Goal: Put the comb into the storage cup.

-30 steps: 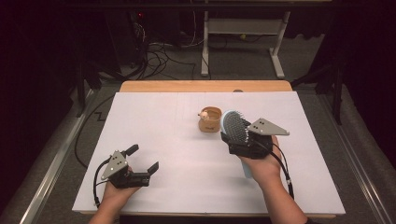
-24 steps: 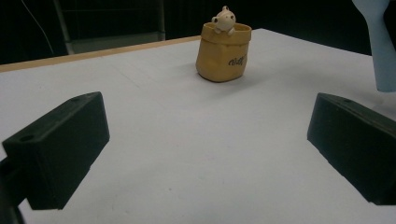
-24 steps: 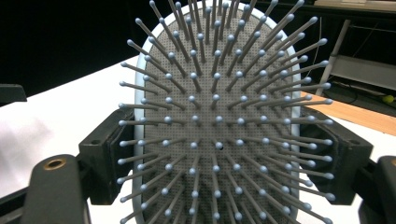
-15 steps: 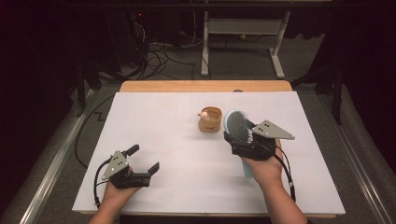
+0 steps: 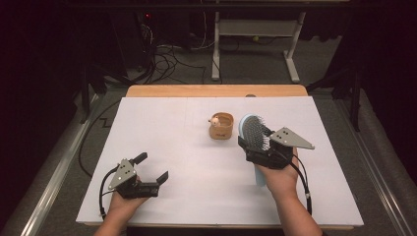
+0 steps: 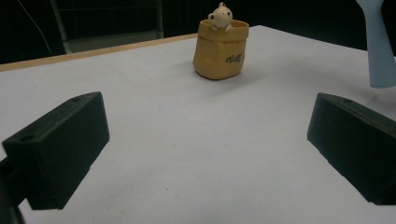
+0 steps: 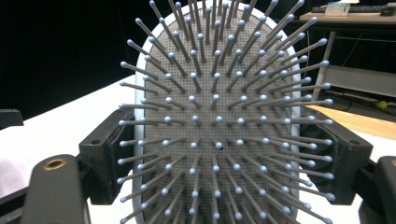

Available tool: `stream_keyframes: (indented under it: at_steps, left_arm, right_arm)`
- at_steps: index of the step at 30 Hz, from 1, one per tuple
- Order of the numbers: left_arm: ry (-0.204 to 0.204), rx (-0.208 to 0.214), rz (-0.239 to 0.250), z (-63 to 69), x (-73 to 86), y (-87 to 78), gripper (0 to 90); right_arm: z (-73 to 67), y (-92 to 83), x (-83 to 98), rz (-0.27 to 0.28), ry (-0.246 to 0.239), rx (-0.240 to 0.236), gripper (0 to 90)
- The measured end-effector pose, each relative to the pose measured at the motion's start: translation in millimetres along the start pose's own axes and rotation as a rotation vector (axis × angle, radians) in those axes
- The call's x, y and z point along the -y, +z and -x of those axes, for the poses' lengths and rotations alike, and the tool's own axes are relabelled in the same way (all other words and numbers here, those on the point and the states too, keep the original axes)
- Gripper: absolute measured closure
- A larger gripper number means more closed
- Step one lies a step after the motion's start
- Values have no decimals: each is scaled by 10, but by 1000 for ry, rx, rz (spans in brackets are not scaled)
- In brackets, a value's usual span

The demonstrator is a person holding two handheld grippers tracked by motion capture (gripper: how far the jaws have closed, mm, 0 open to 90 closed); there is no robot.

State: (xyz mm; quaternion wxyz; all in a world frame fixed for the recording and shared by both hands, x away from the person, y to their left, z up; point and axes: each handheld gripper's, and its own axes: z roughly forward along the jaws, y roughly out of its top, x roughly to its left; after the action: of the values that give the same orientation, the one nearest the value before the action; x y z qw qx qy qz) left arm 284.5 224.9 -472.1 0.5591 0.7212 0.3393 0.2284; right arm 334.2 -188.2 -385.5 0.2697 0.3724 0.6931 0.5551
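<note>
— What's lying under the work surface?

— A white table top [image 5: 162, 142] is covering most of the space, with a strip of pale wood [image 5: 216, 91] showing along its far edge. Grey carpet [image 5: 373, 162] is running around it on both sides.

— And behind it?

— A white metal table frame [image 5: 255, 49] is standing on the floor [image 5: 187, 64], and a tangle of black cables [image 5: 167, 56] is trailing beside it. A small red light [image 5: 148, 15] is glowing in the dark.

— How's the lighting?

— The table is catching the light, while the room behind is sitting in near blackness.
</note>
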Motion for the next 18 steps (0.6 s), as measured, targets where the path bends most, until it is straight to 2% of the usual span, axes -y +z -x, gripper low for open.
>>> stream_keyframes:
  at_steps: [12, 18]
  left_arm:
    - [4, 10, 6, 1, -8, 12, 0]
    - [11, 14, -3, 4, -7, 21, 0]
  right_arm:
    - [-17, 61, -138, 9, -33, 12, 207]
    - [-56, 121, -173, 8, -36, 4, 207]
